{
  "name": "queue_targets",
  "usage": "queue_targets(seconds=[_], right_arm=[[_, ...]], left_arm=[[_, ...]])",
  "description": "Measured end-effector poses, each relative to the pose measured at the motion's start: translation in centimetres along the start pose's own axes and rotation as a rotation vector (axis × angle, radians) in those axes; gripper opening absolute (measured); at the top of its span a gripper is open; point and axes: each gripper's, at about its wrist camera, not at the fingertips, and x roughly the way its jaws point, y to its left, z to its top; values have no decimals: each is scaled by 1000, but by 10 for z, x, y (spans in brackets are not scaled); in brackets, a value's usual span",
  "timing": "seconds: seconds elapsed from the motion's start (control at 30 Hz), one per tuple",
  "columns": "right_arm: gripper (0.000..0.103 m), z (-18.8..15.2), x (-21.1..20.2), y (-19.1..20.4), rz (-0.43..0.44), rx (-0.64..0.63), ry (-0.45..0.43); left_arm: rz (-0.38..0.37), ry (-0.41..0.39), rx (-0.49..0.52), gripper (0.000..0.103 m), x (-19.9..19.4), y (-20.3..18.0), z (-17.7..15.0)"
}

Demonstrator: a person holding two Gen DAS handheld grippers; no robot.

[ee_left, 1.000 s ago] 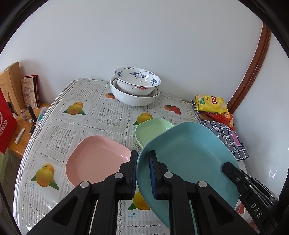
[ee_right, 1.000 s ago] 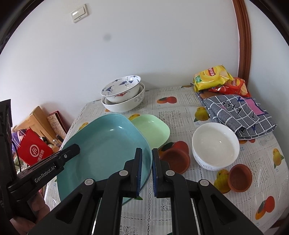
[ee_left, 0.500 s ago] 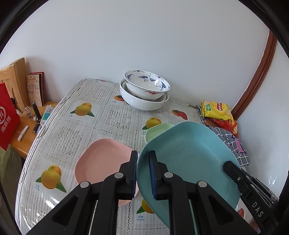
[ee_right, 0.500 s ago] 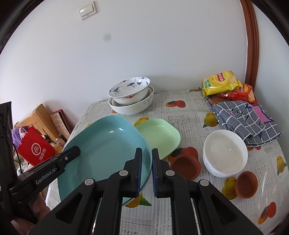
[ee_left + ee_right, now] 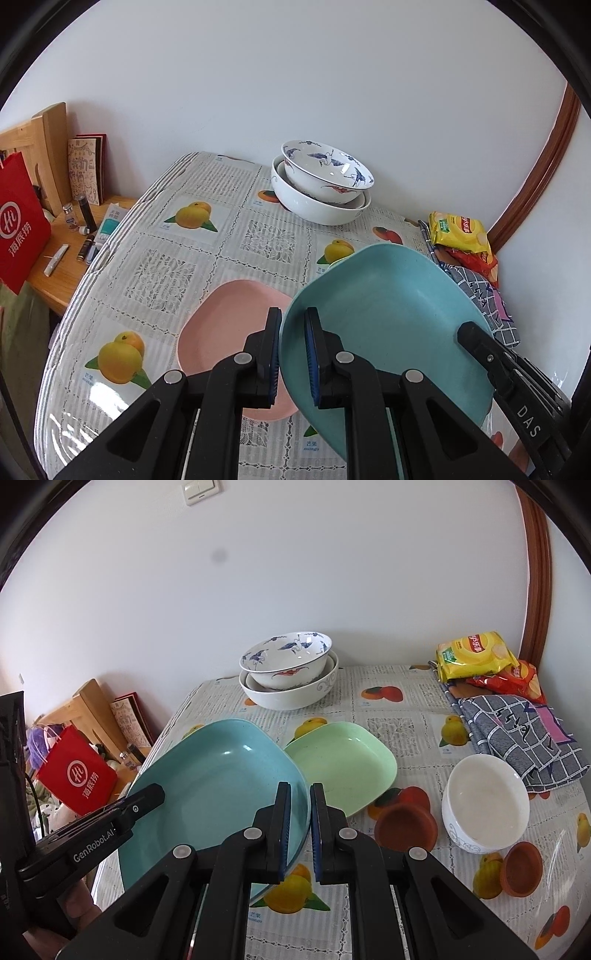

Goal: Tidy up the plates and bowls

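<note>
The large teal squarish plastic plate point(image 5: 384, 332) fills the lower right of the left wrist view, lifted clear of the fruit-print tablecloth point(image 5: 192, 258) and tilted. 2 claws pinch its opposite rims: the left gripper point(image 5: 293, 354) and the right gripper point(image 5: 300, 830), each closed narrow on the edge. The step in hand looks like carrying it to a stack. The pink squarish plate point(image 5: 225, 332) lies at lower centre, just below and beside it; next, level the teal plate and lower it squarely, probably there.
</note>
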Motion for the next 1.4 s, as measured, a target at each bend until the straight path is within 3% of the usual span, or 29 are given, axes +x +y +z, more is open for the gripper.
queue_targets(seconds=[0.33,0.77,1.4], right_arm=[[10,-3,24,29,29,-59,33],[10,-29,63,47,32,-105,144],[10,-21,121,60,-6,-204,219]], left_arm=[[42,27,-59,13,9,36,-8],[99,105,-100,13,32,69,-31],[150,137,-105,12,70,82,-24]])
